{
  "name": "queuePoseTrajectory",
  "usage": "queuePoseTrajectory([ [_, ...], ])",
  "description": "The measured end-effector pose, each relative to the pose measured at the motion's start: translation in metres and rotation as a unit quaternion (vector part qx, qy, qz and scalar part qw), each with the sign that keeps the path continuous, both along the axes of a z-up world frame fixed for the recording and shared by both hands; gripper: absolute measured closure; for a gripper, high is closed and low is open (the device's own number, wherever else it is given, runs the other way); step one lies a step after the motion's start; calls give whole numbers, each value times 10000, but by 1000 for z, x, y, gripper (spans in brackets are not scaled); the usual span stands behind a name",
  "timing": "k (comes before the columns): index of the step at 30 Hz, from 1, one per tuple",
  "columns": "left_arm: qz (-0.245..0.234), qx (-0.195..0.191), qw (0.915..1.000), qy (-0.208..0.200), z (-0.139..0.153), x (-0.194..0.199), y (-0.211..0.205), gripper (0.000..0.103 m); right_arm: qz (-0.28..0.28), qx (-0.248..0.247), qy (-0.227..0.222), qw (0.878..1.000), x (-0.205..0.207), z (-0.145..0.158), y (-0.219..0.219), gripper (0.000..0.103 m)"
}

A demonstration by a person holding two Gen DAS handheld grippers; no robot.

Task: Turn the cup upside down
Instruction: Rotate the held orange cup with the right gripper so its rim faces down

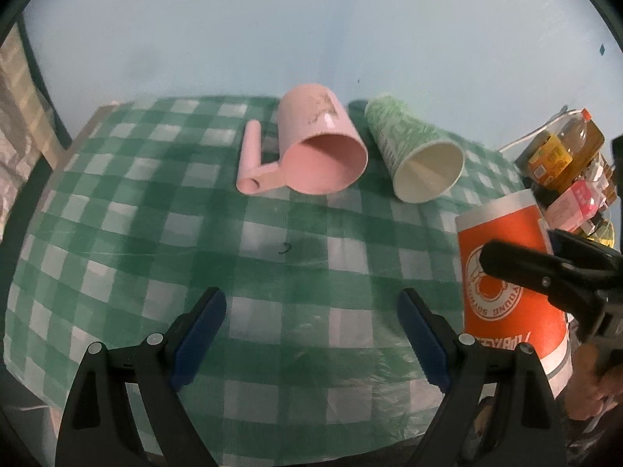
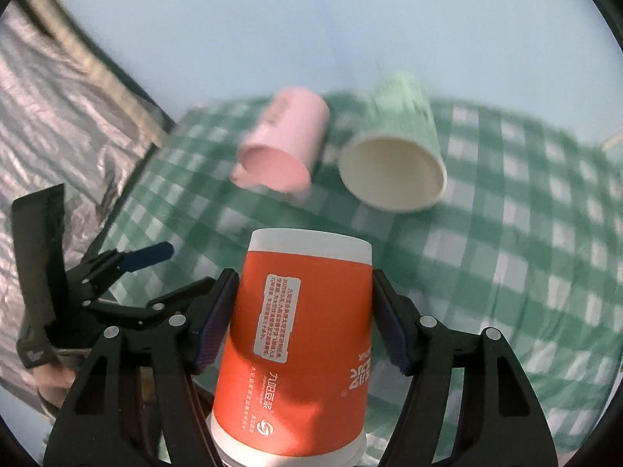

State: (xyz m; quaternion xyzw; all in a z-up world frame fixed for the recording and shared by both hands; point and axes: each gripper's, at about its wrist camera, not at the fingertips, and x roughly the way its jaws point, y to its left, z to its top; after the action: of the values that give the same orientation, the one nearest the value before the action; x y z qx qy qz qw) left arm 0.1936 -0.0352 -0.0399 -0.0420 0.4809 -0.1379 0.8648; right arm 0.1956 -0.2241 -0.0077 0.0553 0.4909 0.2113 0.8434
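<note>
**Orange cup held base-up between the right gripper's fingers**

The orange paper cup [image 2: 300, 334] stands inverted, its white closed base uppermost and its wider rim lowest, at the near right of the table's green-and-white checked cloth [image 1: 272, 257]. In the right wrist view the printing on its wall reads upside down. The right gripper [image 2: 303, 319] straddles this cup: its two blue-padded fingers [image 2: 216, 323] lie against the left and right sides of the orange wall, pinching it at about mid-height. Whether the rim rests on the cloth cannot be told, since the lower edge falls at the border of the picture.

The left gripper [image 1: 311, 334] hovers over the near middle of the cloth with its fingers spread wide and only bare cloth between them. In the left wrist view the orange cup appears at the right edge, with one black finger of the right gripper crossing in front of it.

At the far side of the cloth two other vessels lie on their sides, mouths turned toward the near edge: a pink mug [image 1: 323, 148] with a tubular handle on its left, and, just beside it on the right, a green patterned paper cup [image 1: 412, 151]. Beyond the table's far right corner stand several bottles [image 1: 568, 151].
</note>
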Motion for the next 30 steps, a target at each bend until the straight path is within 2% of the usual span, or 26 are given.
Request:
queuePoseTrajectory([
  [4, 106, 24, 9996, -271, 8, -8, 5, 12, -53, -235, -1010, 9946, -22, 13, 8, 34],
  [9, 247, -42, 9986, -459, 9, -17, 13, 12, -282, -770, -2318, 9693, -48, 12, 25, 34],
  [14, 501, -181, 9977, -424, 0, -15, 25, 12, -538, -1002, -2924, 9495, -49, 2, 39, 34],
  [19, 704, -187, 9967, -347, -11, -12, 39, 12, -815, -1069, -3061, 9425, -36, -1, 43, 34],
  [23, 788, -164, 9960, -384, -15, -14, 47, 12, -919, -1074, -2995, 9436, -21, -2, 44, 34],
  [30, 808, -153, 9959, -387, -20, -13, 49, 12, -821, -1413, -2836, 9449, -8, -17, 52, 34],
])
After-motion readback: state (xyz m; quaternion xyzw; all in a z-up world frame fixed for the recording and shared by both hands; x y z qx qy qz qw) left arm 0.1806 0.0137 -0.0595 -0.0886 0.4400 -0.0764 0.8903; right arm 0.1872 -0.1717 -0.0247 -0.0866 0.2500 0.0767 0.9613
